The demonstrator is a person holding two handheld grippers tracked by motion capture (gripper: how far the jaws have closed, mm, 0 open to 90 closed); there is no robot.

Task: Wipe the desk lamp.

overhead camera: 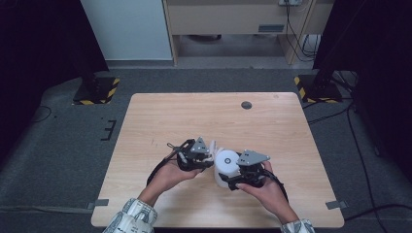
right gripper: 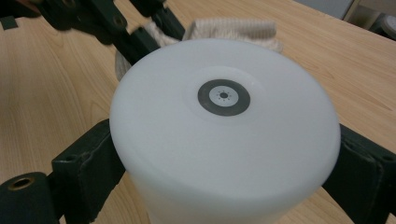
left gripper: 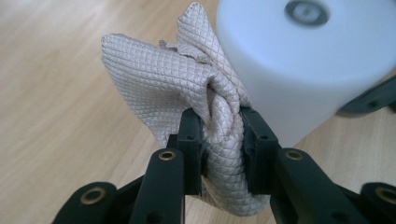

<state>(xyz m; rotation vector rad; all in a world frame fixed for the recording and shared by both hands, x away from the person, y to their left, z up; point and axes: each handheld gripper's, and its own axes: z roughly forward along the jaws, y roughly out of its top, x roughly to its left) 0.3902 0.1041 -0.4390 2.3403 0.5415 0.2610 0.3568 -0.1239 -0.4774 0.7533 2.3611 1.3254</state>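
a: nearest the person, what does the right gripper (overhead camera: 233,180) do?

b: its jaws stand wide on either flank of the white cylinder (right gripper: 224,135), pads pressed to its wall. judged as a brace: the cylinder is held steady and upright on the wooden table (overhead camera: 170,116), its flat top with the small grey ring (right gripper: 223,96) facing up.

a: and the left gripper (left gripper: 220,140)?

b: clamped tight on a bunched beige quilted cloth (left gripper: 159,79). the fold is pinched between both pads, and the free part fans out beyond the tips.

a: where does the cloth lie relative to the cylinder?

b: touching its side wall, on the face turned away from the right gripper. in the high view the left gripper (overhead camera: 210,156) comes in from the cylinder's left, just beside it. likely a wiping pose: one tool steadies, the other rubs.

a: beyond them?

b: bare tabletop, then a dark round cable port (overhead camera: 246,105) near the far edge.
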